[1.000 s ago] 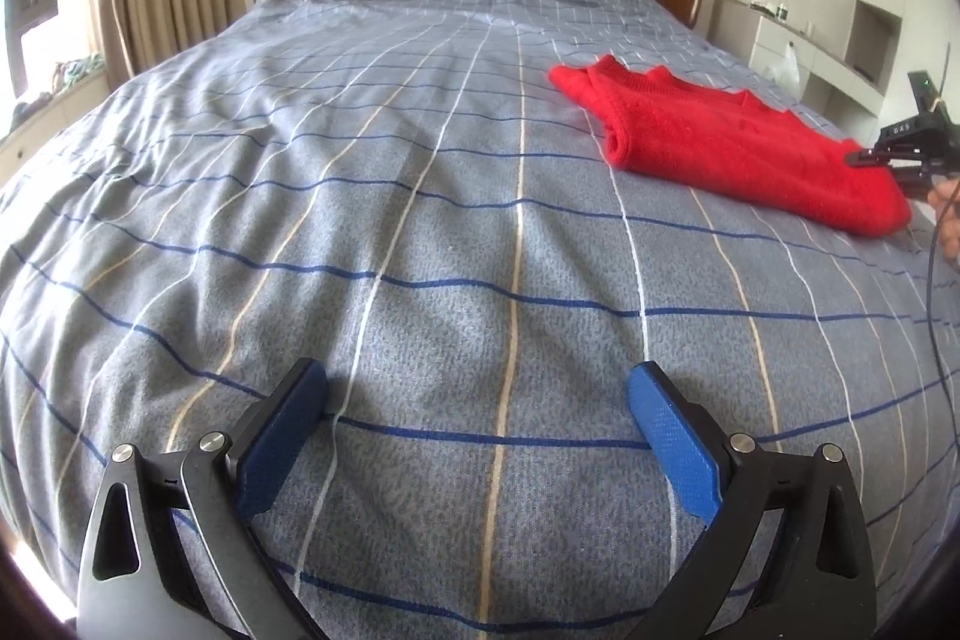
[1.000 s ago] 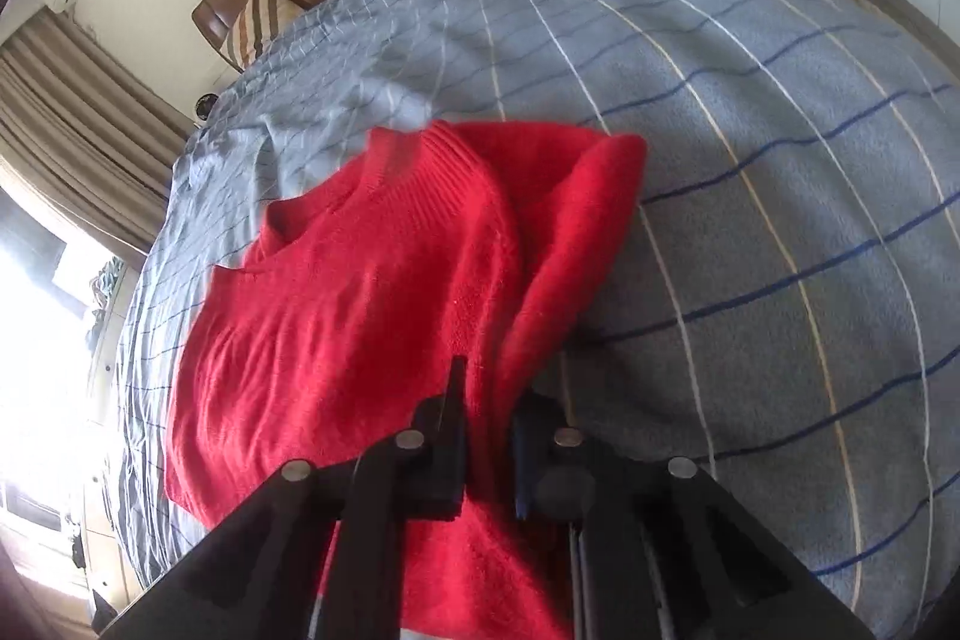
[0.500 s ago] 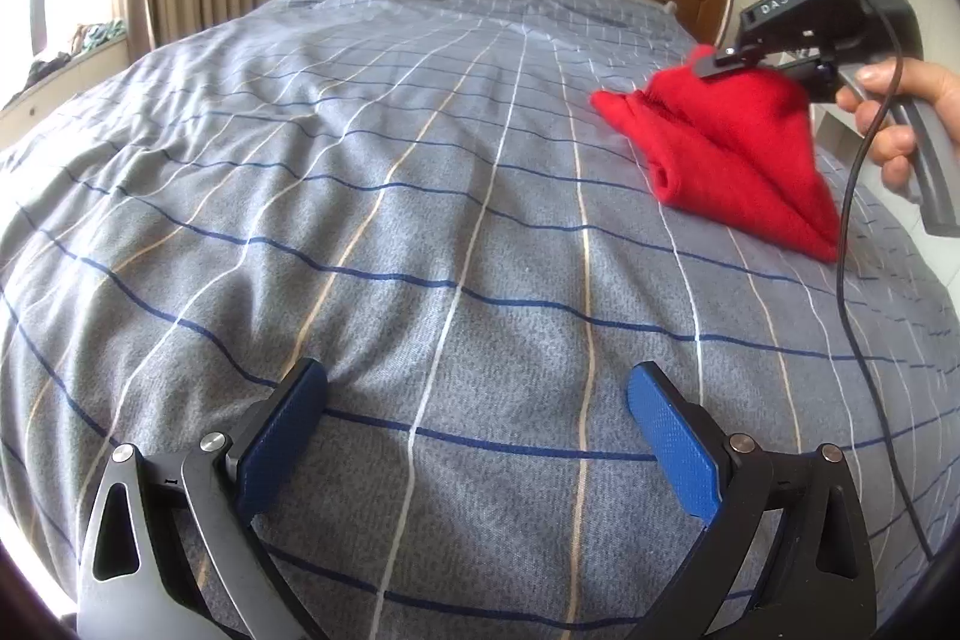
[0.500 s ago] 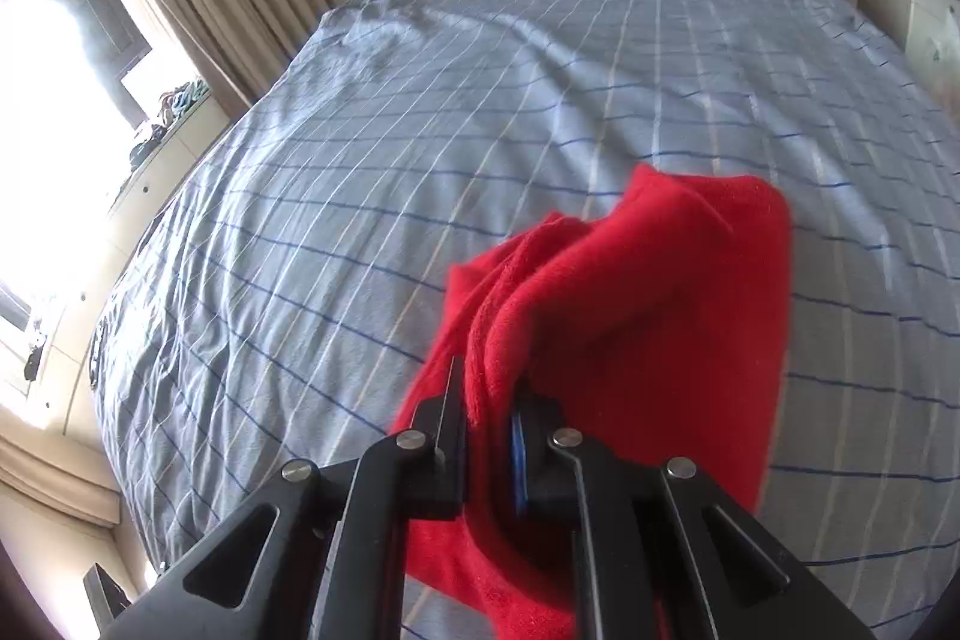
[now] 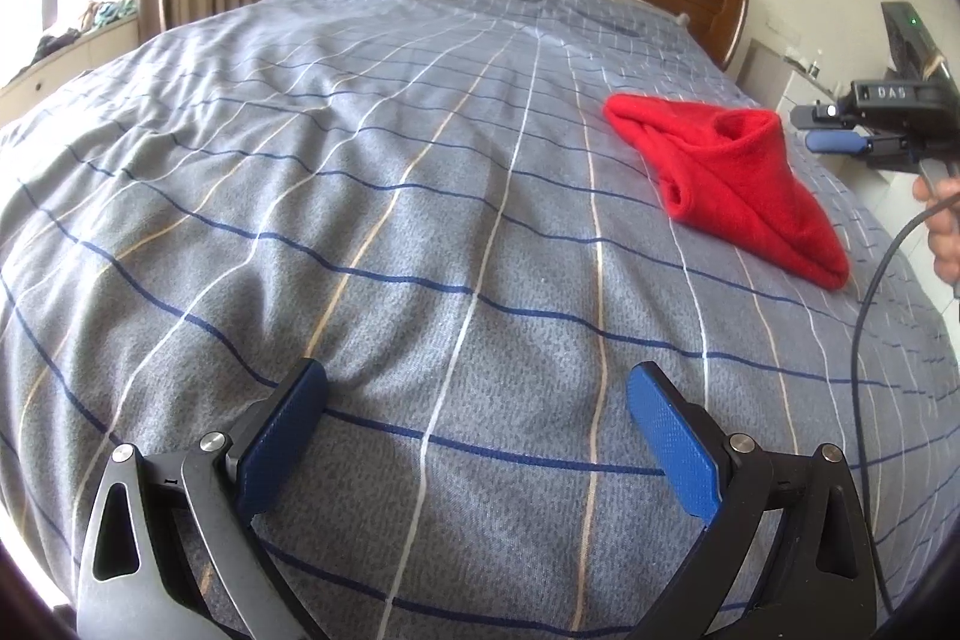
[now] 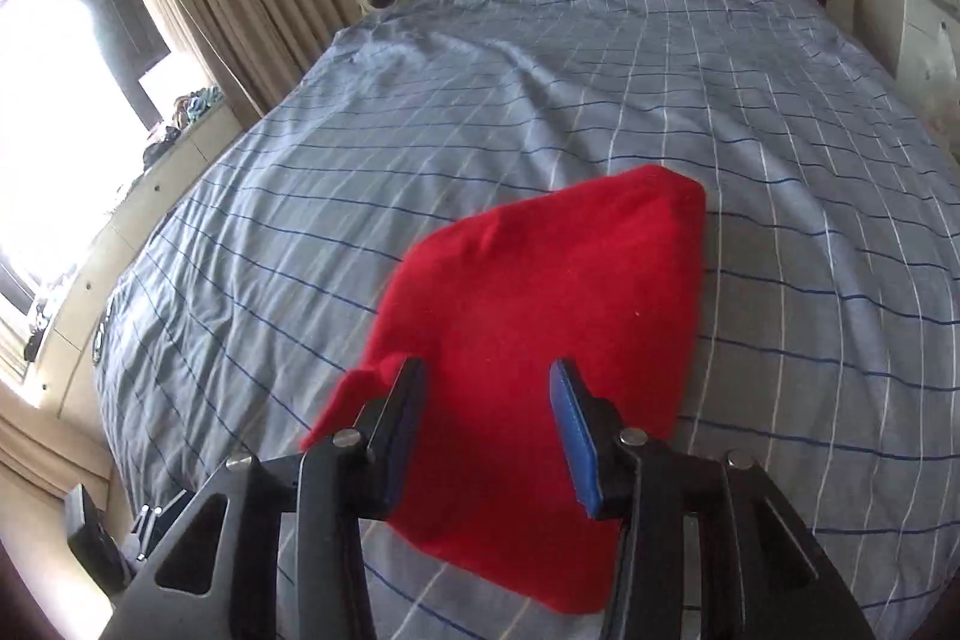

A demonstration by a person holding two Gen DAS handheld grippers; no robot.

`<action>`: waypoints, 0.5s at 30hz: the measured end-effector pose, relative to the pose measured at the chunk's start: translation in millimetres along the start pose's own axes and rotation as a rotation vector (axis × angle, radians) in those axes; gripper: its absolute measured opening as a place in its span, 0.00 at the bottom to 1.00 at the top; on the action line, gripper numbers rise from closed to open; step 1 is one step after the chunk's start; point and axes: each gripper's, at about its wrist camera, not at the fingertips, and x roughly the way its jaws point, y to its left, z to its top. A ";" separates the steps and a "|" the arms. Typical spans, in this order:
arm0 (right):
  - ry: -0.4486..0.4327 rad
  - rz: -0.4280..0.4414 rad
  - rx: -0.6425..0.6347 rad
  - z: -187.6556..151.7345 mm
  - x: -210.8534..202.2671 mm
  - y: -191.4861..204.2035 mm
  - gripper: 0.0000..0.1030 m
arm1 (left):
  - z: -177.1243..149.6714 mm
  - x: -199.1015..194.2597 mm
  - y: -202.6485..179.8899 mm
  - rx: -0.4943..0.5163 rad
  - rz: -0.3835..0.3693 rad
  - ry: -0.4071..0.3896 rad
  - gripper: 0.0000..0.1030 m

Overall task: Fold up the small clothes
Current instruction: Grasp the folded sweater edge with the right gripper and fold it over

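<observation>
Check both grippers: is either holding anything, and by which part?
Nothing is held. The right gripper is opening, clear of the red sweater; the left gripper stands open over the bedspread.

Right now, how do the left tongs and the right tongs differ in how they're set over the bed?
The left tongs stand wide open over bare grey checked bedspread; the right tongs are narrower, jaws opening. The left tongs are far from the folded red knitted sweater; the right tongs hover directly over it, nothing gripped. Both have blue pads on black fingers and point down at the bed.
</observation>
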 end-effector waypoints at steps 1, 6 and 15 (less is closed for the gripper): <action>0.004 -0.011 -0.025 -4.6 4.7 2.7 0.42 | -0.4 0.1 -0.1 0.001 0.001 -0.001 0.98; -0.026 0.109 -0.175 -40.6 40.1 56.7 0.40 | -4.5 0.0 -4.3 0.032 0.017 -0.005 0.98; -0.039 0.140 -0.228 -75.5 1.4 66.7 0.45 | 0.1 -11.0 -6.0 0.045 0.006 0.003 0.98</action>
